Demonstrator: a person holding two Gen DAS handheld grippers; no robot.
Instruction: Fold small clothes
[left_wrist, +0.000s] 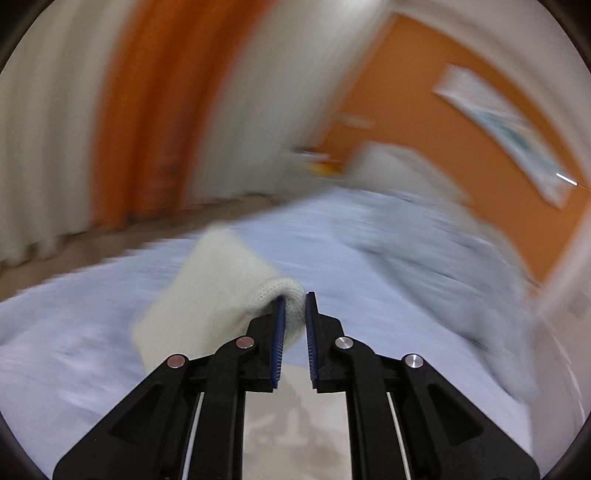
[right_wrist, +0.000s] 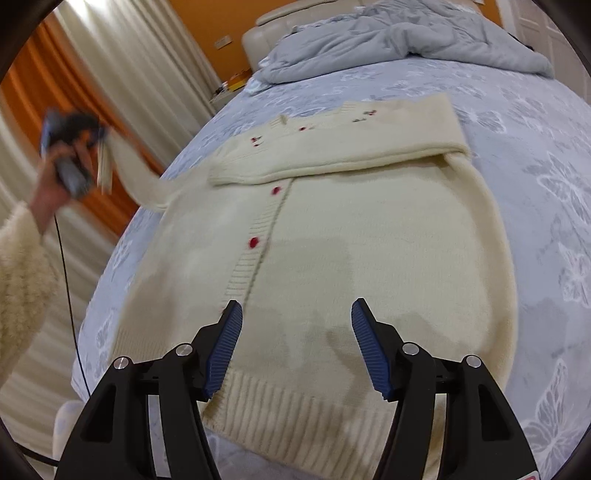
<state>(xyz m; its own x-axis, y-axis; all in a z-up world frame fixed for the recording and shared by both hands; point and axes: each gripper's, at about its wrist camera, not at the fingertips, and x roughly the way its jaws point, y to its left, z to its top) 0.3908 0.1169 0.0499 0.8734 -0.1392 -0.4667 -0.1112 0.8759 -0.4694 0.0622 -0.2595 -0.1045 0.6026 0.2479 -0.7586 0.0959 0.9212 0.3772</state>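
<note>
Right gripper (right_wrist: 296, 325) hangs above the cream cardigan's (right_wrist: 369, 236) hem, angled down, jaws spread, nothing between them. The cardigan lies flat on the bedsheet (right_wrist: 517, 122). Far left, the raised left gripper (left_wrist: 295, 325) pinches its sleeve (left_wrist: 207, 295), lifted off the bed.

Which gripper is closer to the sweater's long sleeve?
Left. The left gripper is shut on the sleeve, lifting it off the bed. The right gripper hangs open over the sweater's hem, away from that sleeve.

Orange wall (right_wrist: 207, 22), cream curtains (right_wrist: 147, 74), bed (right_wrist: 517, 122) with a rumpled grey duvet (right_wrist: 406, 40).
</note>
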